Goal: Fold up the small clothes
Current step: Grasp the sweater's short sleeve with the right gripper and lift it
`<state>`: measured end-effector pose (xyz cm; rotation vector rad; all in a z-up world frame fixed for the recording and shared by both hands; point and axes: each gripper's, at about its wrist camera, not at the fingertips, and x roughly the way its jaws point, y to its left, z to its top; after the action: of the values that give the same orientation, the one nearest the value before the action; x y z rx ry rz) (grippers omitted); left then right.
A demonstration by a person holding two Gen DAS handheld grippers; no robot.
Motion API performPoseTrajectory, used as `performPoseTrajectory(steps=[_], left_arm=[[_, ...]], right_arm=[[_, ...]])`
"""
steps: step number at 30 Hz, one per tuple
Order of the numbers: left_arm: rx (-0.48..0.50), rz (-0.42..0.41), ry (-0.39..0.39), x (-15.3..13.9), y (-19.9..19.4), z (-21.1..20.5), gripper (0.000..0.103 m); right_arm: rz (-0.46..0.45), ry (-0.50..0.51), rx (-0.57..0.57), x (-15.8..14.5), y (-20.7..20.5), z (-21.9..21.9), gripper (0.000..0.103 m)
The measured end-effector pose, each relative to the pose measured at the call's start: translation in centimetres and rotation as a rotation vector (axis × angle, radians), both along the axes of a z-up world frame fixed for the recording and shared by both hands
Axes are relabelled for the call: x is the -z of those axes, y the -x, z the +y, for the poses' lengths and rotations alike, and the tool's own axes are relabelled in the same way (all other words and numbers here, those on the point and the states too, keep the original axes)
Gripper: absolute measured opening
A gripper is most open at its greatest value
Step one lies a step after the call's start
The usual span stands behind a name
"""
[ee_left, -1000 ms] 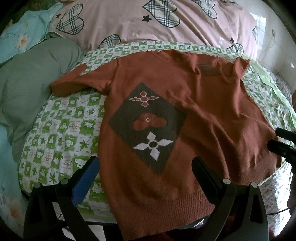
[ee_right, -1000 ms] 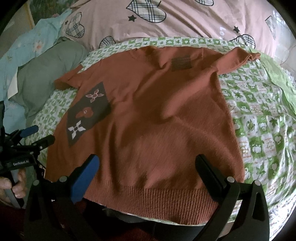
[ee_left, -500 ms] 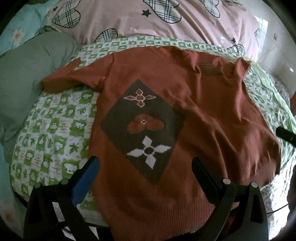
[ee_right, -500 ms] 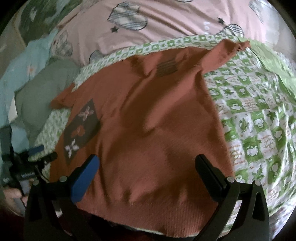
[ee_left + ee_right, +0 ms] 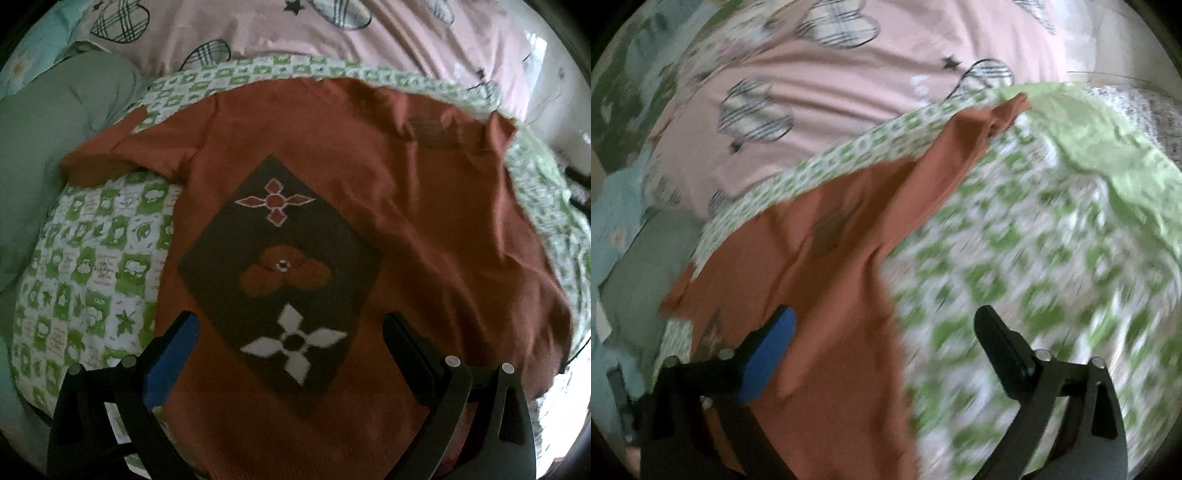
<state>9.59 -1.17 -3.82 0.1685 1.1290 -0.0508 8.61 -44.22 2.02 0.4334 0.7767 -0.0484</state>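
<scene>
The pink quilt [image 5: 388,48] with plaid hearts is lying across the far side of the bed, and the green-and-white checked sheet [image 5: 92,266] is spreading out in front of it. A grey-green pillow [image 5: 48,147] is sitting at the left edge, touching the sheet.

The rust-orange sweater [image 5: 424,221] is lying flat on the checked sheet, hem toward me, both short sleeves spread out to the sides. Its dark diamond patch [image 5: 280,266] with three flowers is facing up on the left half of the chest.

I am holding my left gripper [image 5: 291,332] over the lower part of the sweater, pointing steeply down at the diamond patch; its fingers are standing wide apart with nothing pinched between them.

I am holding my right gripper [image 5: 882,328] over the sweater's right side edge, where orange cloth is meeting sheet. This view is blurred. Its jaws are closing but are wide apart; the sweater's edge is showing between them, unpinched.
</scene>
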Motion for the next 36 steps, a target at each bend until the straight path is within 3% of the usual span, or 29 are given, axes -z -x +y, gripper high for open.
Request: performPoseTrajectory(steps=[3,5,11,17,21,24,28,32,36], left_arm=[[-0.032,0.01,-0.07,0.4,-1.7,-0.1,0.1],[-0.052,0.004,-0.097,0.4,-2.6,0.0,0.1],[-0.083,0.001,-0.047,0.1,-5.7,-0.3,0.1],[-0.127,0.02,-0.035,1.3,-8.8,-1.3,0.1],[-0.13,0.032,-0.073,2.2,-10.5,-2.0,0.1],[-0.104,0.04,-0.125,3.0,-11.4,-2.8,0.1],[-0.086,0.031,-0.136,3.0,-11.6,-3.3,0.1],[-0.084,0.019,-0.101,2.8,-11.7,-3.4,0.1],[-0.091,-0.008,-0.134,2.2,-10.8,-3.5,0.1]], right_arm=[[0.009,0.023,0.063,0.2,-3.7,-3.8,0.081],[0.005,-0.003,0.093,0.2,-6.0,-6.3,0.07],[0.006,-0.027,0.206,0.0,-13.6,-13.6,0.054],[0.03,-0.043,0.308,1.9,-20.4,-19.6,0.046],[0.05,-0.022,0.331,3.2,-23.6,-21.7,0.045],[0.061,0.001,0.322,4.2,-25.4,-22.4,0.044],[0.034,0.005,0.279,4.3,-25.8,-22.1,0.01],[-0.055,0.024,0.16,2.0,-24.1,-18.8,0.01],[-0.122,-0.005,-0.001,-0.5,-22.1,-13.2,0.009]])
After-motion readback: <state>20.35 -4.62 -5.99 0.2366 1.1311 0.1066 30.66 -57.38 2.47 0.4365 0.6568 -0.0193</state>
